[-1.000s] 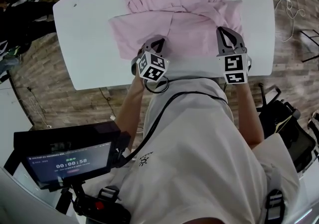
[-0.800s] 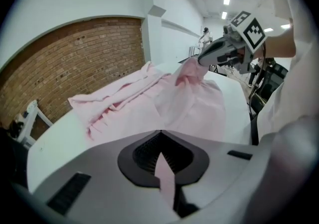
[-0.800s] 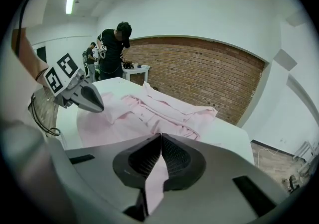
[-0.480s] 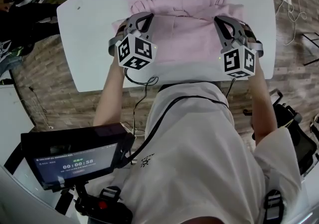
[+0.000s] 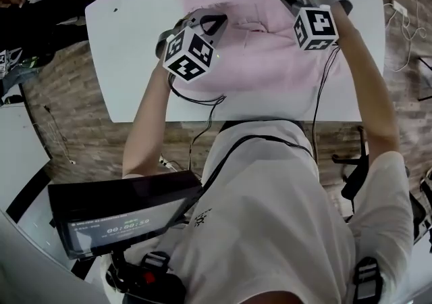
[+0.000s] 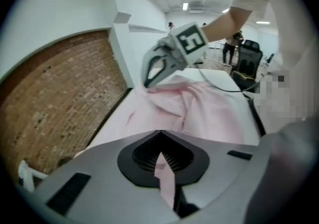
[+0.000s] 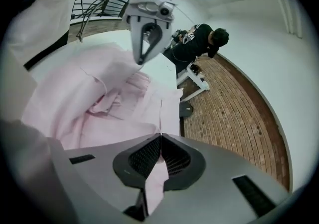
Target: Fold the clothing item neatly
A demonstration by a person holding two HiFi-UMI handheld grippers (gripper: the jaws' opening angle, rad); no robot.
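Left gripper [image 6: 162,154] is clamping shut on the pink garment [image 5: 270,59]. Its own view is showing a strip of pink cloth running down between the closed pads. Right gripper [image 7: 159,156] is doing the same, with its jaws together and a pink fold pinched in them.

The garment is lying on the white table [image 5: 135,66], bunching into loose folds between the two grippers. In the head view each gripper's marker cube and body are covering its own pinch point, so only the gripper views are showing the actual grip. The garment's far edge is running off the top of the head view, so its full outline and the type of garment are not readable. Which part of the garment each gripper is holding is not clear either.

A screen [image 5: 111,225] is sitting low in the head view, with text too small to read. In the right gripper view a seated person [image 7: 199,41] in dark clothing is showing in the background, partly blocked by the left gripper.
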